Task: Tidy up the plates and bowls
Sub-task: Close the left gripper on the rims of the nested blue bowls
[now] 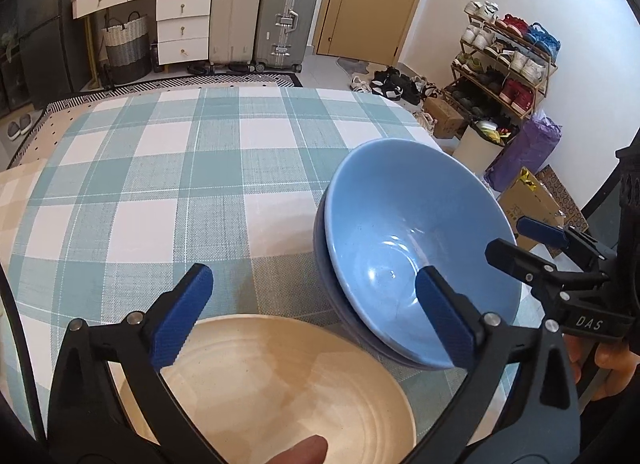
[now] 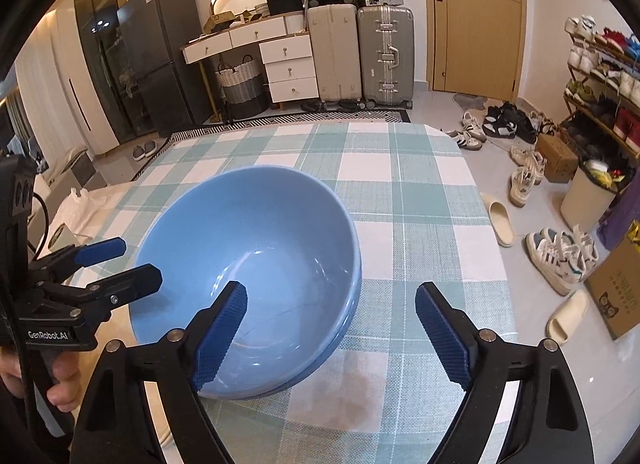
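Nested glossy blue ceramic bowls (image 2: 256,264) sit near the checked counter's (image 2: 420,200) near edge, beside a cream ribbed plate (image 1: 280,384). Both claws, left (image 1: 316,320) and right (image 2: 332,336), tilt downward, spread wide, gripping nothing.

my left gripper (image 1: 320,316) and right gripper (image 2: 332,332) share one build: black plastic arms, ridged blue pads (image 2: 222,334), silver screws at the pivots. white lettering reads "das" on one body and "genrobot.ai" on the other, where a black cable trails.
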`<action>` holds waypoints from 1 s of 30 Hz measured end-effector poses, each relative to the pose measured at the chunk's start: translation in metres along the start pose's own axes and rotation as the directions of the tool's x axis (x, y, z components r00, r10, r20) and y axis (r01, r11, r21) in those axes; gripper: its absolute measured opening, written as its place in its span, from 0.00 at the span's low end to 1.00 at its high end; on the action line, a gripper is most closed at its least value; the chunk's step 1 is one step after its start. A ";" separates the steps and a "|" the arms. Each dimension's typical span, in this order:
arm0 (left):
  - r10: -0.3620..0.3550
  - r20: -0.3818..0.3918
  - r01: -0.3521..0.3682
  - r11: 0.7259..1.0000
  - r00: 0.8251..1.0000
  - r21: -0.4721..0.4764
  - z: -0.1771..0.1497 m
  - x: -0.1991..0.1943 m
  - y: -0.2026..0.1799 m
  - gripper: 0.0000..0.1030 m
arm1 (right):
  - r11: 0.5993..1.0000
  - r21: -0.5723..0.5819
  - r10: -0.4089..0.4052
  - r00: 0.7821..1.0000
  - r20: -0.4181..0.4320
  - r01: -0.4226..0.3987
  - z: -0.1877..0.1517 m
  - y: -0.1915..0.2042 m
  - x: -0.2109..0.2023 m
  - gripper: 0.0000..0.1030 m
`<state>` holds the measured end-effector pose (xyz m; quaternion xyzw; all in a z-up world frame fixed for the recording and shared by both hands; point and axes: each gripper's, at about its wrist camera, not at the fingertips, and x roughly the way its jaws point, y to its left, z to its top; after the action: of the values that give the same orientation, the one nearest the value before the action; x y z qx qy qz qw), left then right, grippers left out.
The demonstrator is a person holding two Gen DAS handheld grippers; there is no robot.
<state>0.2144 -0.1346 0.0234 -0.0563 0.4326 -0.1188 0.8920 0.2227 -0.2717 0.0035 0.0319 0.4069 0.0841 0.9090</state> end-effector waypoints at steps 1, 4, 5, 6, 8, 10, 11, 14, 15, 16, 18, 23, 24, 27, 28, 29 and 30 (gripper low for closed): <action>0.001 -0.003 -0.001 1.000 1.000 -0.002 0.000 0.002 0.001 0.98 | 1.000 0.005 0.004 1.000 -0.003 -0.004 0.000 -0.001 0.002 0.85; -0.003 -0.020 0.003 1.000 1.000 -0.010 -0.001 0.009 0.003 0.98 | 1.000 0.019 0.011 1.000 -0.010 -0.010 -0.001 -0.004 0.006 0.85; -0.006 -0.026 0.005 1.000 1.000 -0.013 -0.001 0.011 0.004 0.98 | 1.000 0.026 0.016 1.000 -0.014 -0.015 -0.001 -0.005 0.008 0.85; -0.008 -0.031 0.008 1.000 0.999 -0.017 -0.001 0.014 0.005 0.98 | 0.999 0.029 0.021 1.000 -0.016 -0.020 -0.003 -0.007 0.010 0.85; -0.010 -0.037 0.009 1.000 0.999 -0.023 -0.001 0.018 0.006 0.98 | 0.999 0.036 0.032 0.999 -0.017 -0.032 -0.004 -0.008 0.012 0.85; -0.018 -0.044 0.017 0.999 0.999 -0.035 -0.002 0.021 0.008 0.98 | 0.998 0.043 0.045 0.999 -0.017 -0.044 -0.005 -0.008 0.014 0.85; -0.025 -0.049 0.023 0.999 0.998 -0.041 -0.002 0.024 0.009 0.98 | 0.998 0.046 0.051 0.999 -0.016 -0.051 -0.005 -0.009 0.015 0.85; -0.037 -0.063 0.034 0.998 0.997 -0.054 -0.002 0.030 0.011 0.95 | 0.996 0.052 0.072 0.997 -0.020 -0.071 -0.006 -0.009 0.019 0.84; -0.042 -0.068 0.038 0.998 0.997 -0.056 -0.002 0.032 0.012 0.92 | 0.995 0.053 0.080 0.996 -0.023 -0.079 -0.007 -0.009 0.021 0.82; -0.047 -0.074 0.043 0.998 0.996 -0.055 -0.002 0.034 0.011 0.90 | 0.995 0.054 0.086 0.996 -0.028 -0.084 -0.007 -0.009 0.022 0.79; -0.055 -0.083 0.051 0.997 0.995 -0.053 -0.003 0.037 0.010 0.83 | 0.994 0.059 0.099 0.995 -0.032 -0.097 -0.008 -0.009 0.024 0.75; -0.077 -0.097 0.073 0.996 0.992 -0.044 -0.004 0.044 0.006 0.66 | 0.987 0.083 0.144 0.989 -0.044 -0.140 -0.009 -0.012 0.027 0.66; -0.085 -0.097 0.081 0.996 0.992 -0.045 -0.004 0.045 0.005 0.63 | 0.987 0.082 0.144 0.988 -0.046 -0.140 -0.009 -0.011 0.027 0.65; -0.094 -0.095 0.091 0.995 0.991 -0.037 -0.005 0.046 0.002 0.56 | 0.987 0.072 0.147 0.988 -0.051 -0.143 -0.011 -0.008 0.027 0.55; -0.099 -0.095 0.096 0.995 0.991 -0.035 -0.005 0.046 0.000 0.54 | 0.987 0.070 0.147 0.988 -0.053 -0.143 -0.011 -0.007 0.027 0.52; -0.105 -0.096 0.102 0.994 0.990 -0.031 -0.004 0.047 -0.002 0.49 | 0.987 0.066 0.147 0.988 -0.053 -0.143 -0.012 -0.006 0.027 0.49; -0.111 -0.095 0.108 0.994 0.989 -0.027 -0.005 0.046 -0.003 0.45 | 0.988 0.063 0.147 0.988 -0.053 -0.144 -0.012 -0.005 0.028 0.47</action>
<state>0.2380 -0.1499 -0.0139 -0.0840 0.4727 -0.1654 0.8615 0.2325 -0.2721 -0.0253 0.0858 0.4316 0.1391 0.8871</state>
